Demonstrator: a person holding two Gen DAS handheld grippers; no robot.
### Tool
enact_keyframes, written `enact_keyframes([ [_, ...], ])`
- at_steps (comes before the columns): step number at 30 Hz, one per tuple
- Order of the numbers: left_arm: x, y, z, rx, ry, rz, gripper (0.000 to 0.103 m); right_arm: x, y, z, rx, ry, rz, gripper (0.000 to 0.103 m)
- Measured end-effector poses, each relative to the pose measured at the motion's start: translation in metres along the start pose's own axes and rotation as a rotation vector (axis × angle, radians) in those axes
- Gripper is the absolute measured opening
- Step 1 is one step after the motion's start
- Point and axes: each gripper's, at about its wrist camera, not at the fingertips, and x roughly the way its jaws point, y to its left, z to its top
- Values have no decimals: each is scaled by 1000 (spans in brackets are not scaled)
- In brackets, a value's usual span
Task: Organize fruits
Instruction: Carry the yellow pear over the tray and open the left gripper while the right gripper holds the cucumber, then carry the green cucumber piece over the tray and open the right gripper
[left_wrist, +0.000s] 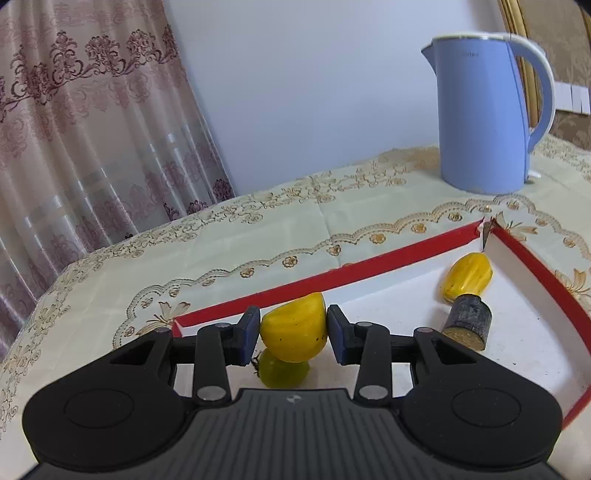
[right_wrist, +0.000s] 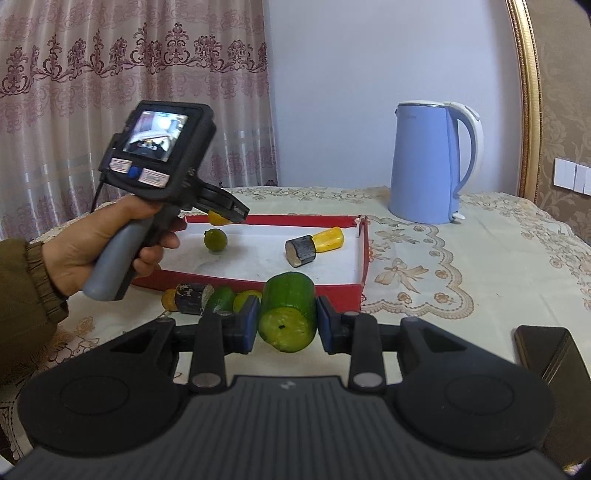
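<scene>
My left gripper (left_wrist: 291, 332) is shut on a yellow fruit piece (left_wrist: 295, 323), held just above a small green lime (left_wrist: 282, 373) inside the red tray (left_wrist: 332, 277) with a white floor. At the tray's far right corner lie another yellow piece (left_wrist: 467, 275) and a dark cylinder (left_wrist: 467, 322). In the right wrist view a hand holds that left gripper (right_wrist: 221, 218) over the tray's (right_wrist: 280, 220) left end, above the lime (right_wrist: 215, 240). My right gripper (right_wrist: 286, 322) is shut on a green cut cylinder (right_wrist: 288, 314), in front of the tray's near wall.
A blue kettle (right_wrist: 428, 162) stands behind the tray to the right. Between the tray and my right gripper lie a dark cylinder (right_wrist: 190, 298), a green piece (right_wrist: 221, 298) and a yellow piece (right_wrist: 245, 298). A dark flat object (right_wrist: 543, 350) sits at the near right.
</scene>
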Motion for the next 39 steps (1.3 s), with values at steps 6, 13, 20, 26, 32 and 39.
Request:
enact_keyframes([
  [6,-3,-6,0,22,-2,21,41,-7,-3,1,6,-13,-8,31],
  [13,-17,-11,5,42,-53,52,62,-11,-2,0,9,-19,-5,31],
  [20,-46,-1,5,55,-77,94,64,-9,-4,-2,17,-22,-1,31],
  [26,-106,36,-14,-30,-145,79,80,-5,-4,-2,20,-24,8,31],
  [32,-150,61,-56,-125,-222,102,85,-2,0,3,6,-41,16,31],
  [39,-163,43,-112,-122,-242,200,86,6,1,18,-14,-66,1,31],
])
